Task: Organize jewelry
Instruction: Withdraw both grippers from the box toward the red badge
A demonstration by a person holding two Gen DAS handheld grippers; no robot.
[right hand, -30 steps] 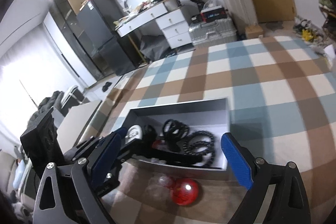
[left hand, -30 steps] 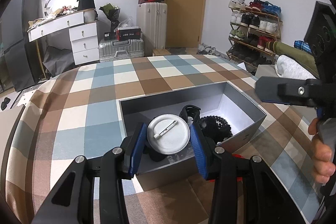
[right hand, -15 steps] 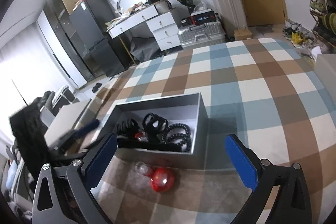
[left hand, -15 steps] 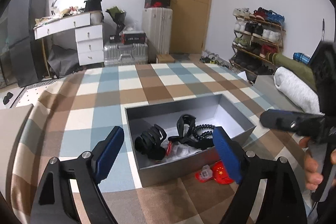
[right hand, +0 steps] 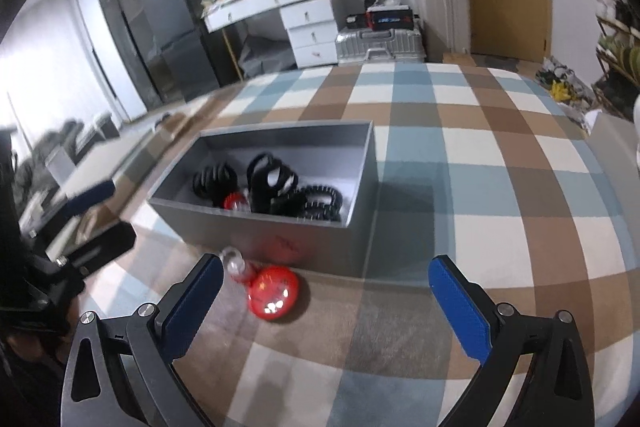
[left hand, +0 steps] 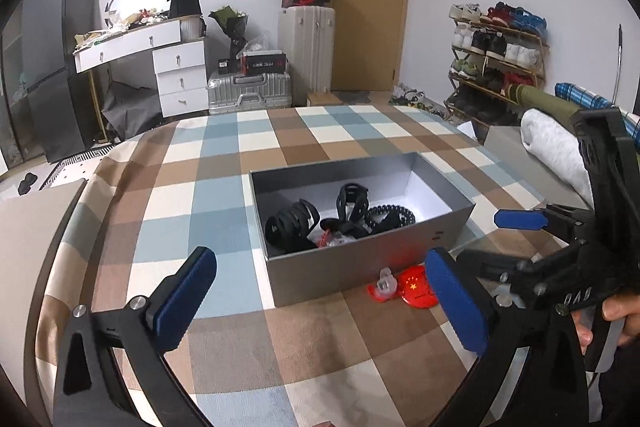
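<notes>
A grey open box [left hand: 404,249] sits on the checkered tablecloth. It holds black hair claws [left hand: 292,223], a black coiled band [left hand: 390,217] and a small red item [right hand: 234,202]. The box also shows in the right wrist view [right hand: 280,239]. A red round badge [left hand: 416,287] and a small clear piece [left hand: 386,277] lie on the cloth in front of the box; the badge also shows in the right wrist view [right hand: 274,293]. My left gripper [left hand: 320,299] is open and empty, back from the box. My right gripper [right hand: 326,303] is open and empty, just behind the badge.
The round table's edge [left hand: 60,227] curves close on the left. A grey flat board [left hand: 28,227] lies beyond it. A desk with drawers [left hand: 176,67], suitcases [left hand: 248,93] and a shoe rack [left hand: 496,59] stand in the room behind.
My left gripper let go of a white round badge into the box, opened wide and pulled back. My right gripper moved nearer the red badge on the cloth.
</notes>
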